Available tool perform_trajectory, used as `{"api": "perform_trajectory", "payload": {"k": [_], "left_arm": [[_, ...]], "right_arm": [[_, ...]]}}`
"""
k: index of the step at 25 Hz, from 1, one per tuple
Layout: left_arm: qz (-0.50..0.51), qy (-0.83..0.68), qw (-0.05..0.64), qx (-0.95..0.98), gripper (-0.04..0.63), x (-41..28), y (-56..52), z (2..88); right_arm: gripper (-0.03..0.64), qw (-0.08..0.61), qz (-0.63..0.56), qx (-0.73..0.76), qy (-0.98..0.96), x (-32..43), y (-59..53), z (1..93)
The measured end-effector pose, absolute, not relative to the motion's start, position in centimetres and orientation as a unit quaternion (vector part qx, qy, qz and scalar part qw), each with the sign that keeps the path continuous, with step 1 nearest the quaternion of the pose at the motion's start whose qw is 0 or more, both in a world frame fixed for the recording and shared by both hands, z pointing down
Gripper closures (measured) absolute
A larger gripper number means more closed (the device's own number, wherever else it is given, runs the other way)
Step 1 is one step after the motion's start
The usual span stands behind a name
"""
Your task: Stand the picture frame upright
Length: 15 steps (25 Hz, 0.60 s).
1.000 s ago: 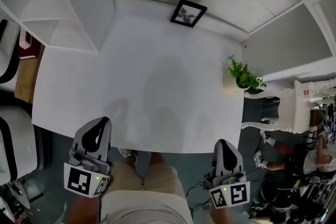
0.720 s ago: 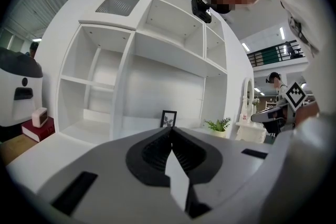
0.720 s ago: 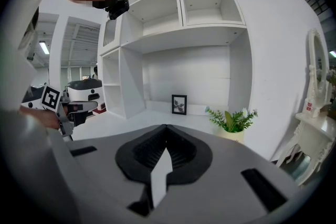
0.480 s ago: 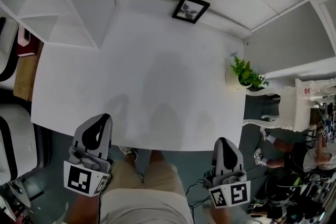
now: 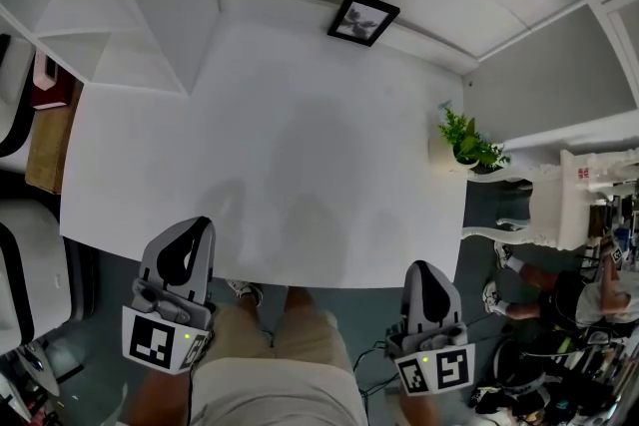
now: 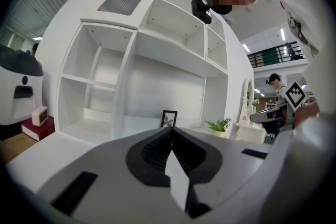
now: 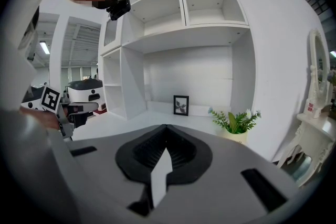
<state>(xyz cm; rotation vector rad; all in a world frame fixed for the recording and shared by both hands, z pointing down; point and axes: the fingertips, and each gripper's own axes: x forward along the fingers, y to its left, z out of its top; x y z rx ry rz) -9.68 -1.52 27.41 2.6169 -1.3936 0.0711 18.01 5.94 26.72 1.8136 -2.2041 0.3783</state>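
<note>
At the table's near edge: you hold both grippers side by side, just short of the white table (image 5: 280, 155), one on each side of your legs (image 5: 275, 354), both pointing toward the far wall.
Left gripper (image 6: 170, 129): its jaws are pressed together tip to tip, with nothing between them. In the head view its tip overlaps the table's near edge toward the left corner.
Right gripper (image 7: 166, 126): its jaws are likewise closed on each other and carry nothing. It sits off the table's near edge, toward the right corner.
Picture frame (image 5: 362, 18): black, with a pale print of a leafy sprig. It stands upright at the far edge of the table, backed by the low ledge along the wall. It is well apart from both of your grippers.
Potted plant (image 5: 464, 145): small and green, in a pale pot at the table's right edge. It is to the right of the frame and apart from it.
Shelf unit (image 5: 130, 5): white, with open compartments, standing at the far left of the table, to the left of the frame.
Red book (image 6: 35, 129): lies off the table's left side, with a small pale box (image 6: 39, 115) on top.
White stand (image 5: 539, 205): ornate, beside the table's right side, just past the plant.
</note>
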Motion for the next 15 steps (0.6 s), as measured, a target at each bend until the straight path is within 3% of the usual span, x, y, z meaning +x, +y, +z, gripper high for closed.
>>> {"api": "perform_trajectory", "payload": {"k": [15], "left_arm": [[0.01,-0.46,0.087,0.884,0.578,-9.1,-2.2,26.4]], "right_arm": [[0.607,0.125,0.123,0.63,-0.756,17.9,5.8,25.5]]}}
